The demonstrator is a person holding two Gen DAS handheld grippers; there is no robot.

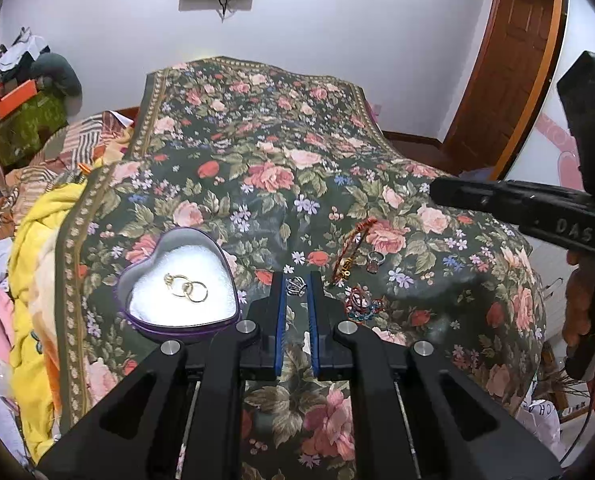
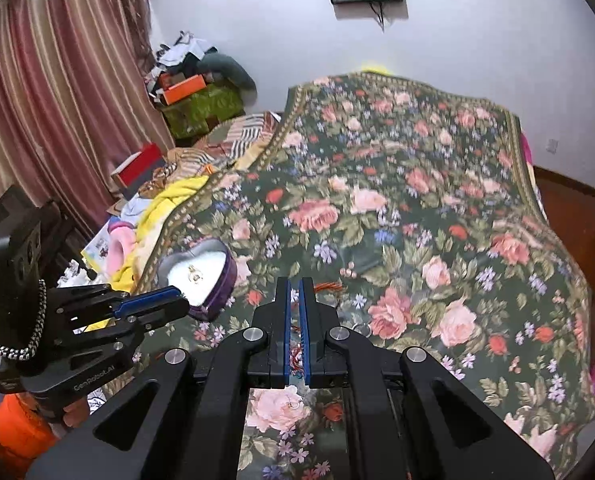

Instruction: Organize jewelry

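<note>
A purple heart-shaped box with a white lining holds gold rings on the floral bedspread; it also shows in the right wrist view. My left gripper is shut on a small silver ring just right of the box. A red and gold bracelet, a ring with a stone and a red and blue beaded piece lie to the right. My right gripper has its jaws nearly together, with a red cord behind the tips; I cannot tell if it holds anything.
The floral bedspread covers the bed. Yellow and pink cloths are piled at the left edge. Boxes and clothes stack by the curtain. A wooden door stands at the right.
</note>
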